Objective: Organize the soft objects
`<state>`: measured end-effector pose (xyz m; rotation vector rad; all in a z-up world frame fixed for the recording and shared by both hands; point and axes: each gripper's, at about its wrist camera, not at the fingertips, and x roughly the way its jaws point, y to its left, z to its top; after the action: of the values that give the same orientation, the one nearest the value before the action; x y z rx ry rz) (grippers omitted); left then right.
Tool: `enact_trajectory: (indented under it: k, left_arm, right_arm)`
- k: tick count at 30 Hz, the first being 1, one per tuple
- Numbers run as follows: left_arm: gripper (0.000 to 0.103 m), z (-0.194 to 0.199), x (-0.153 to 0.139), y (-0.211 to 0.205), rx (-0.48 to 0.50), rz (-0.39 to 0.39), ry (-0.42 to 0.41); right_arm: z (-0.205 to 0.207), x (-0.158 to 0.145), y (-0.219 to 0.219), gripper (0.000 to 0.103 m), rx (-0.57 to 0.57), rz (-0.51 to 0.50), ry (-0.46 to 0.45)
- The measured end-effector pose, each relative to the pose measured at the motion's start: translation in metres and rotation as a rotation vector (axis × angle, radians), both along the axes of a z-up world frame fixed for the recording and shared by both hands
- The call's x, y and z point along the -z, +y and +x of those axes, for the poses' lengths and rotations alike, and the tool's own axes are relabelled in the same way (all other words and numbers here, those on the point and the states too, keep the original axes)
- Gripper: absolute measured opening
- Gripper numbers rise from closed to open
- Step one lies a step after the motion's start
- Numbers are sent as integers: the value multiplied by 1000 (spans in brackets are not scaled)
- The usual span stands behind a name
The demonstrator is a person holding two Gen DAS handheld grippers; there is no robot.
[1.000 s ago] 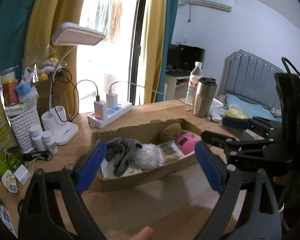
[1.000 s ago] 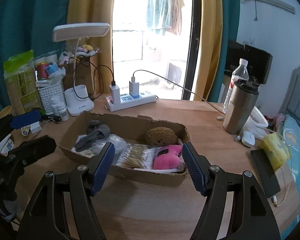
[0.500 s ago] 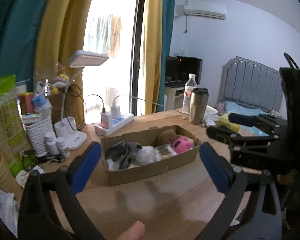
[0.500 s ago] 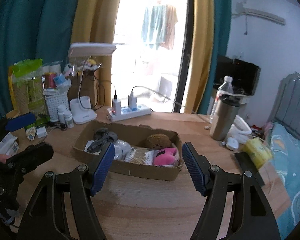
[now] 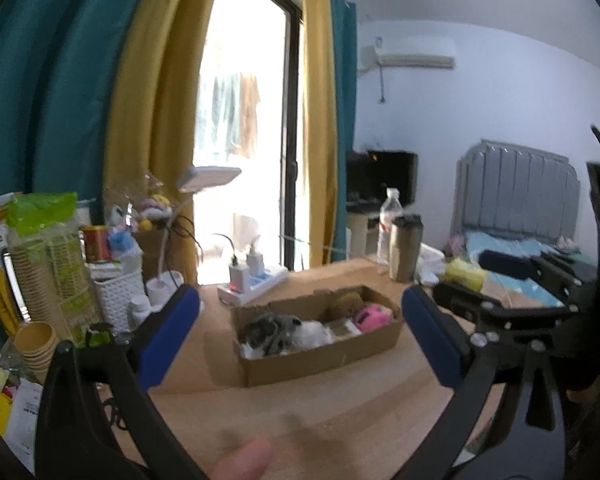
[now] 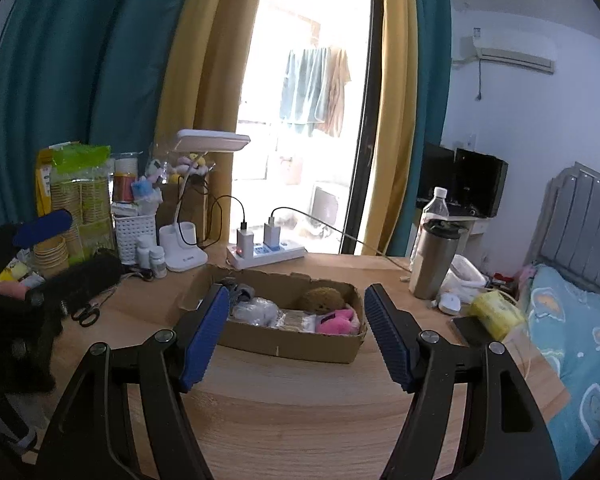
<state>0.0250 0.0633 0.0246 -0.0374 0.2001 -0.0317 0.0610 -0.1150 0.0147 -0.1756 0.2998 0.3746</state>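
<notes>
On a light wooden desk [image 6: 300,408] beside a bright window with yellow and teal curtains sits a shallow brown cardboard box [image 6: 296,340], open at the top. Inside it, from left to right in the right wrist view, lie a bundle of grey fabric [image 6: 240,292], a clear crinkled plastic bag of white stuffing [image 6: 256,312], a flat pack of pale beige material [image 6: 292,318], a round brown fuzzy plush [image 6: 324,298] against the far wall, and a bright pink plush toy [image 6: 338,324] at the right end.

The right gripper [image 6: 296,334], black with blue ribbed pads, hangs above the desk in front of the box, its jaws spread wide with nothing between them. The left gripper [image 5: 300,336], of the same build, is also spread wide and empty, held back from the box; its view is blurred.

Behind the box rest a white power strip [image 6: 266,254] with two chargers plugged in and a white desk lamp [image 6: 184,252]. To the right stands a steel travel mug [image 6: 434,260]. A bed with a blue sheet [image 6: 572,328] lies past the desk's right edge.
</notes>
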Motion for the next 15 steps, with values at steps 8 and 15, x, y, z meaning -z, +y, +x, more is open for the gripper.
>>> enact_trajectory:
  k: [8,15]
  left_arm:
    - [102,-1,-8,6,-40,-11,-28]
    - [102,-2,-9,1,-55,14,-32]
  right_arm:
    - [-7,-10,-11,73,29,20,-57]
    - [-10,-14,-17,73,50,33,-84]
